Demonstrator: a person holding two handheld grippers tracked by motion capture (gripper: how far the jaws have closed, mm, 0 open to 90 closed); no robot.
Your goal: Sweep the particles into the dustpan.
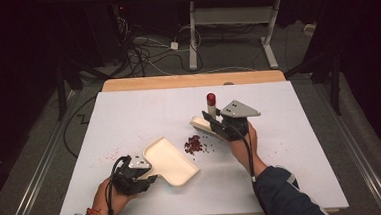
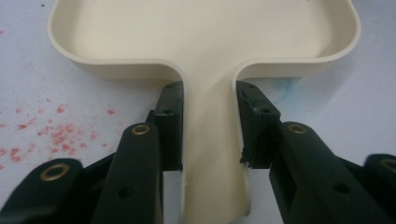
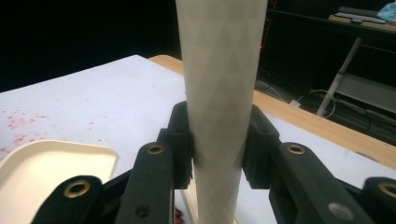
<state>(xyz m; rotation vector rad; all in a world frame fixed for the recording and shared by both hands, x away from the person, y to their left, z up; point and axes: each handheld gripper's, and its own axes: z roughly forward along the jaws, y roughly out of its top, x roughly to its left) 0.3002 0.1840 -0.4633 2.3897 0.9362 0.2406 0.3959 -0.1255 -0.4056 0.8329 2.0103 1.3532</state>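
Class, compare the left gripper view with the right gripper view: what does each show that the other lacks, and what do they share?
Left view: the left hand-held gripper shut on the dustpan's handle. Right view: the right hand-held gripper shut on a cream shaft, plus the table's wooden edge. Shared: the cream dustpan, white tabletop, red specks.

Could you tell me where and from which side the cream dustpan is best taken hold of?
By its narrow handle, coming from the end nearest the person, level with the table. The dustpan lies flat, its tray too wide for the jaws, while the handle fits between them. The left tool is already shut on it that way, one jaw on each side.
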